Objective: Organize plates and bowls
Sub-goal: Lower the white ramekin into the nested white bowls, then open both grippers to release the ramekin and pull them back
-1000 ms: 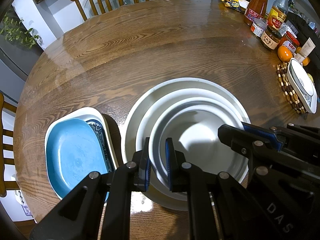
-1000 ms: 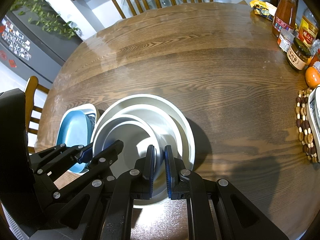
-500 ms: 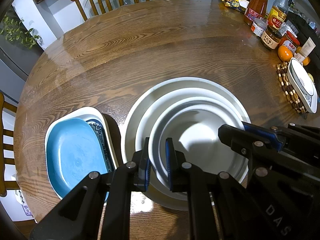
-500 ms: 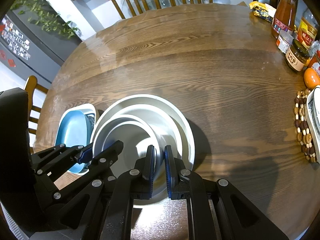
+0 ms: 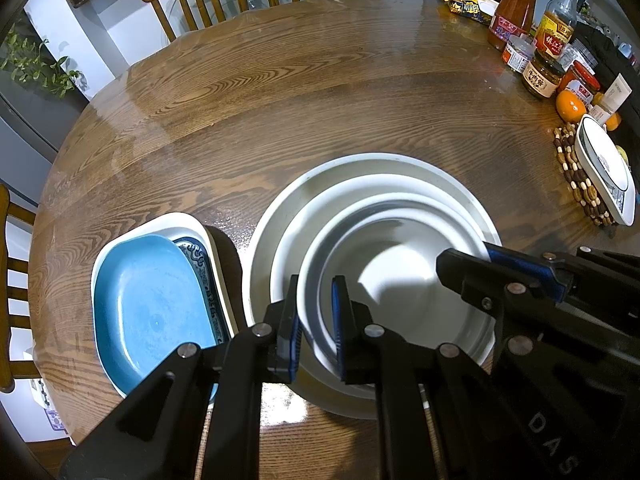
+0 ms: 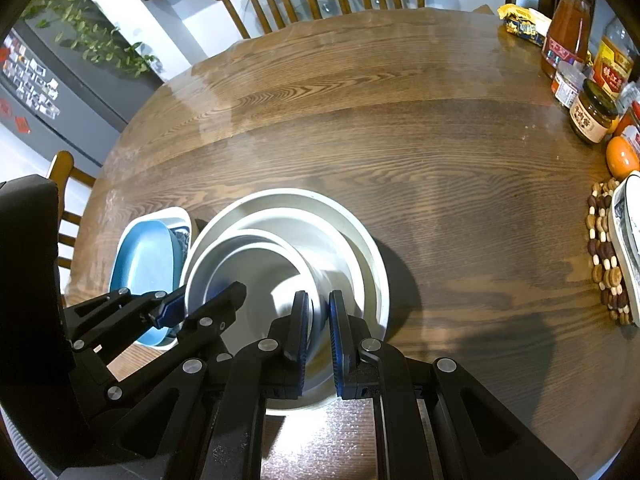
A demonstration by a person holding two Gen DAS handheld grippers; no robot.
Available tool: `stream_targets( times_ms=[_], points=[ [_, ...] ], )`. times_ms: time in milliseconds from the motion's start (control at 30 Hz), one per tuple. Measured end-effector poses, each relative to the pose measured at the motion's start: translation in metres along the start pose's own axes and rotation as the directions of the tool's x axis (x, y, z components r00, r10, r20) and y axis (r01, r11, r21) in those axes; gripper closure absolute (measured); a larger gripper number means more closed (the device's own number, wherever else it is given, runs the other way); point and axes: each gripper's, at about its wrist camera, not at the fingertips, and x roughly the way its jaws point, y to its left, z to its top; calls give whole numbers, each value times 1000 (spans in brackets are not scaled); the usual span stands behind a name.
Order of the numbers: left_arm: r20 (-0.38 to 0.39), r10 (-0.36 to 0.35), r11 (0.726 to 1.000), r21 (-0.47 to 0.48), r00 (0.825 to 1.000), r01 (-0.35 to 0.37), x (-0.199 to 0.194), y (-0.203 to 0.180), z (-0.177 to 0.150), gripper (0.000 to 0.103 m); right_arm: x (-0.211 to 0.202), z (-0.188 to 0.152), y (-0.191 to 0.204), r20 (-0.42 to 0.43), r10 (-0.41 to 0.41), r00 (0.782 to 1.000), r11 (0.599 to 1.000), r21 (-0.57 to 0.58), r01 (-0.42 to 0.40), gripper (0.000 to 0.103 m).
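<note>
Across the round wooden table (image 5: 280,92), you are pinching the inner white bowl (image 5: 404,276) with left gripper (image 5: 316,312) on its left rim and right gripper (image 6: 319,320) opposite.

The left black plastic two-finger gripper (image 5: 316,312) is built from flat, angular linkage bars joined by round silver pivot screws. Its fingers (image 5: 289,334) are matte black blocks, each lined on the inner face with a thin blue ribbed pad. The right black plastic two-finger gripper (image 6: 319,326) has the same build: black bars with slotted cut-outs, silver screw heads at every joint, and blue-lined fingers (image 6: 339,328). In the left wrist view, the right gripper's dark housing carries pale embossed letters reading "DAS". In the right wrist view, the left gripper's body is a bulky, smooth black casing.
</note>
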Motion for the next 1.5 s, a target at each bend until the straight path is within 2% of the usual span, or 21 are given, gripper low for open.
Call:
stream_targets(
  times_ms=[133,800,1100,1267,1500],
  points=[
    [3,-11,1000,1,1000,11,-1,-1,-1,83,0,0,0,0,1,1000,1000,1,-1,92],
    [43,-5,1000,12,999,5,-15,-6,-2,80,-12,-2,3,26,-6,1000,1000,7,6,92],
    [73,-5,1000,9,997,5,-25,-4,-3,67,-23,-4,6,54,-1,999,1000,2,1,92],
    [94,-3,1000,0,996,3,-32,2,-4,53,-29,-4,6,68,2,998,1000,9,-3,92],
    [106,-7,1000,-12,994,8,-38,6,-8,50,-35,-6,6,77,1,997,1000,12,-2,91]
  ],
)
